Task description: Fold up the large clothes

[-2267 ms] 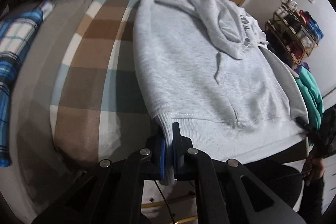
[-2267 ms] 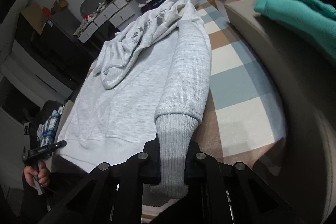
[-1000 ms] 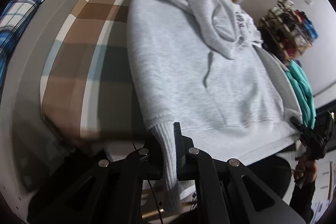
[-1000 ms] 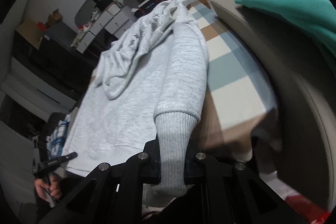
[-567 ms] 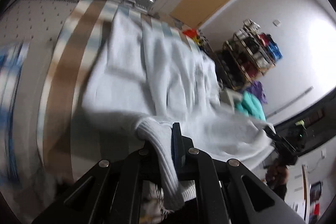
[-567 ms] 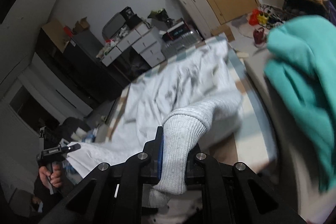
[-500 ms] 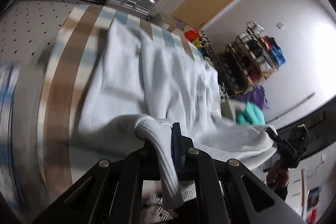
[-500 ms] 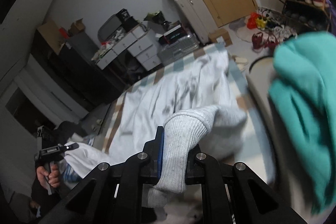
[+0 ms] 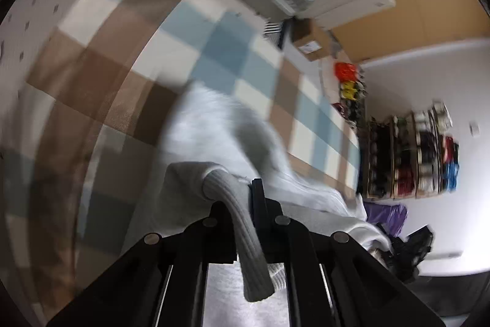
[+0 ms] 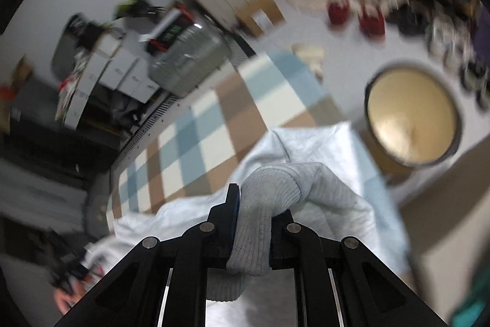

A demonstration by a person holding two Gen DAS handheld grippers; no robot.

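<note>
The gray hoodie (image 9: 214,124) is soft and floppy, thick but not heavy. It lies bunched on the checked blanket (image 9: 214,57) on the bed. It bends wherever you lift it, so the 2 ribbed cuffs are good places to hold. The left gripper (image 9: 242,201) is clenched on the left cuff (image 9: 242,229). The right gripper (image 10: 257,204) has the right cuff (image 10: 260,210) between its jaws, and they are opening a little.
</note>
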